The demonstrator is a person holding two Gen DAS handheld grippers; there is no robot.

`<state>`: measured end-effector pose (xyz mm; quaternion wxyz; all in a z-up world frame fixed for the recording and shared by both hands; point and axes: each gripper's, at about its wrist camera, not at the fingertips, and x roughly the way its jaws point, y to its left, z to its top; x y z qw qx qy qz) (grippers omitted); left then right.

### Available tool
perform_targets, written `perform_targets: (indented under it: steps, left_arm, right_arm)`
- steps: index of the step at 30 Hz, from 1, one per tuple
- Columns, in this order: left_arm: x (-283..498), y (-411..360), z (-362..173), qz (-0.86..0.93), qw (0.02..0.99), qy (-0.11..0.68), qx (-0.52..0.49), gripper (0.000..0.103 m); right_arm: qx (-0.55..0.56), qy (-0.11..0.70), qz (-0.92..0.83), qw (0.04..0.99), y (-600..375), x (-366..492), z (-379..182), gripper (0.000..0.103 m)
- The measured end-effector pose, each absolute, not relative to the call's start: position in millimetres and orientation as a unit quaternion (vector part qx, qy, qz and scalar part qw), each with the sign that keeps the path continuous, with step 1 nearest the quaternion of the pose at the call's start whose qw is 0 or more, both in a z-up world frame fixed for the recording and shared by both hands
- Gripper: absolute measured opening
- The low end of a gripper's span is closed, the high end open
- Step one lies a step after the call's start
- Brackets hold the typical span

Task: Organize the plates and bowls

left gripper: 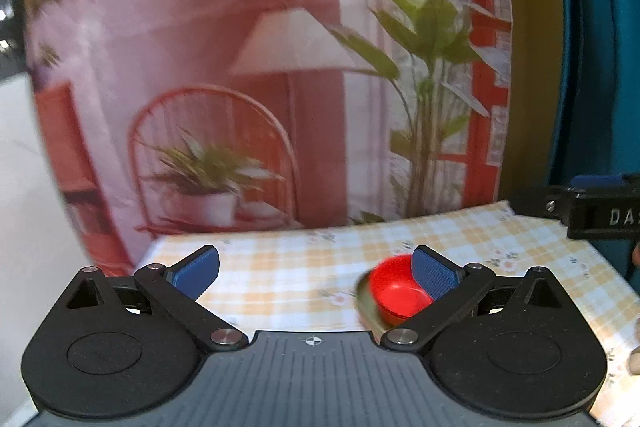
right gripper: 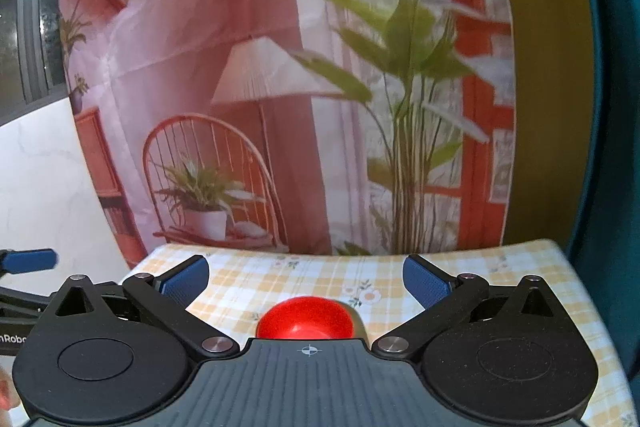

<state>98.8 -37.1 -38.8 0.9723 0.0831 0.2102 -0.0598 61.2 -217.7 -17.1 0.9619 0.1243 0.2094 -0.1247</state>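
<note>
A red bowl sits on a greyish-green plate on the checked tablecloth. In the left wrist view it lies low and right, partly behind my right-hand blue pad. My left gripper is open and empty above the cloth. In the right wrist view the red bowl is just ahead of the gripper body, with a sliver of the plate beside it. My right gripper is open and empty, with the bowl below and between its fingers.
The small table with a yellow checked floral cloth stands against a printed backdrop of a lamp, chair and plants. The other gripper shows at the right edge and at the left edge. A teal curtain hangs on the right.
</note>
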Motion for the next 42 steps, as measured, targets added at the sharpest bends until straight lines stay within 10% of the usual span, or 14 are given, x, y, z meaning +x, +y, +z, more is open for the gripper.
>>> perform_targets:
  steps: [42]
  left_arm:
    - [-8, 6, 21, -0.026, 0.986, 0.164, 0.014, 0.103]
  right_arm:
    - [0.093, 0.166, -0.159, 0.969, -160, -32, 50, 0.103]
